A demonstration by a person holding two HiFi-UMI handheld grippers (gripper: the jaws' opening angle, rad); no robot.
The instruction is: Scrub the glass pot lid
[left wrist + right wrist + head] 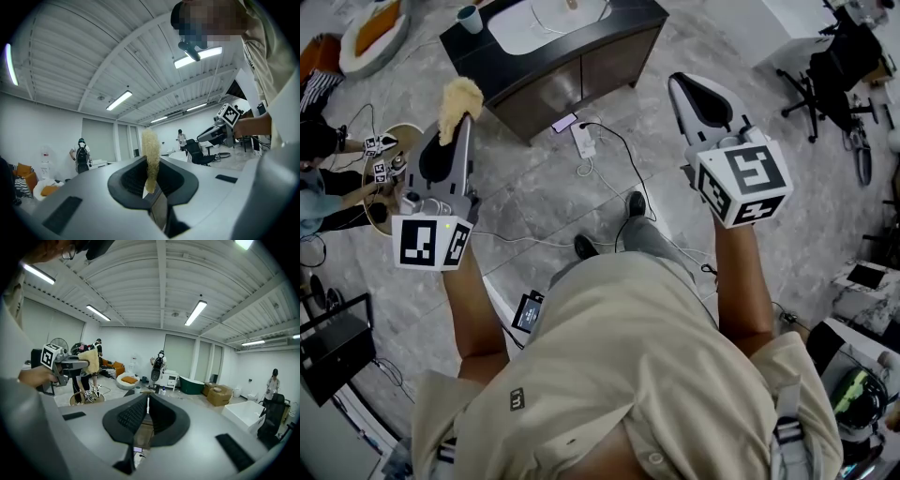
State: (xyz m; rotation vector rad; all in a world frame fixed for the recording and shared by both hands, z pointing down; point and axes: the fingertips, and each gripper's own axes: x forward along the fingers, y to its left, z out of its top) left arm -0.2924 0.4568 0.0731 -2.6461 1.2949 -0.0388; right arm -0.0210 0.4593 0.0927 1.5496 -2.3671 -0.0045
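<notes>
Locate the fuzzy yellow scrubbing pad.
Head view, left side: the fuzzy yellow scrubbing pad is clamped by the left gripper, left of the dark sink cabinet.

We count two grippers: the left gripper (457, 122) and the right gripper (680, 84). We count one yellow sponge (459, 99), one dark cabinet (581, 58), one green cup (470, 19), one desk chair (827, 73) and two black shoes (585, 247) (636, 202).
</notes>
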